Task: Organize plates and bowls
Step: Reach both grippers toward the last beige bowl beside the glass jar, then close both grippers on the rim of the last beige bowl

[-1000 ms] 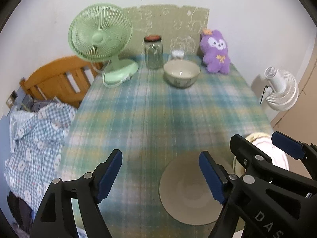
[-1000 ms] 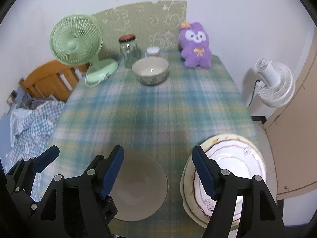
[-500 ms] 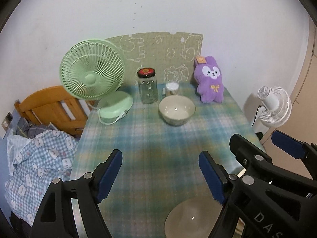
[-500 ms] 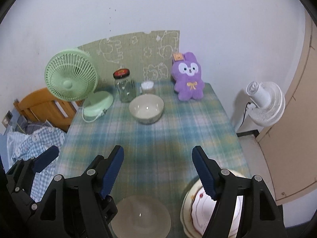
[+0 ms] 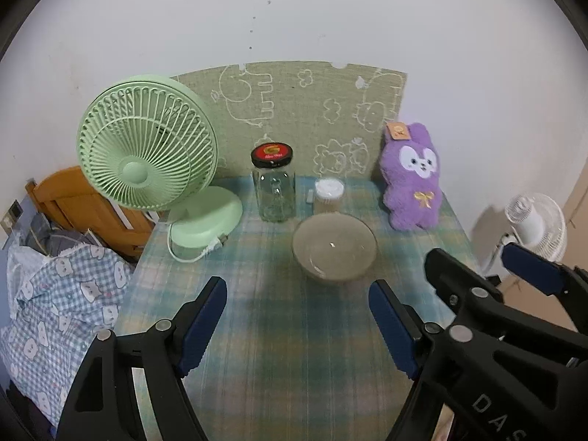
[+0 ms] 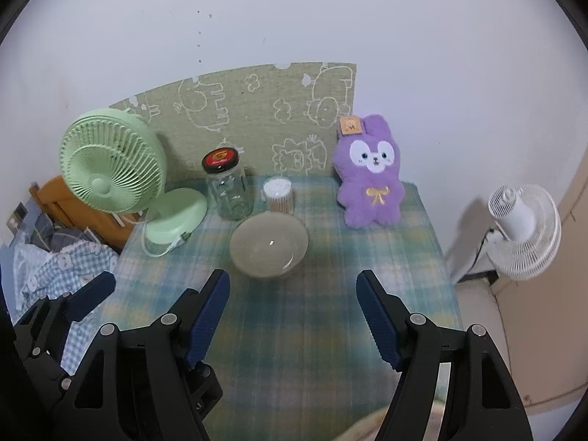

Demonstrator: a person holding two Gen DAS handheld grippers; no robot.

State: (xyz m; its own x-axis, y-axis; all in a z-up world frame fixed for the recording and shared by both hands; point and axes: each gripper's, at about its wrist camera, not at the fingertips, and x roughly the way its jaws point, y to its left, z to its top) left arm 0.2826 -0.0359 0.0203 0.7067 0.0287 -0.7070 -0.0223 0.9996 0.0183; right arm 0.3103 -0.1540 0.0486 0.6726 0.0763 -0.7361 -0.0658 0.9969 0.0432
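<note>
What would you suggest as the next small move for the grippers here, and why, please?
Probably ease the right gripper forward and down toward the bowl: both grippers, left gripper included, are open and empty, and the bowl sits alone ahead on the checked tablecloth.

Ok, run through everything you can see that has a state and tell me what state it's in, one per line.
Left claw: open, empty.
Right claw: open, empty.
Bowl: upright, empty, standing alone on the tablecloth.
Glass jar: upright, lid on, looks empty.
Cotton swab tub: upright, full.
Green fan: upright; cannot tell if running.
White fan: standing on the floor, cord attached.
Purple plush: propped upright against the wall.
</note>
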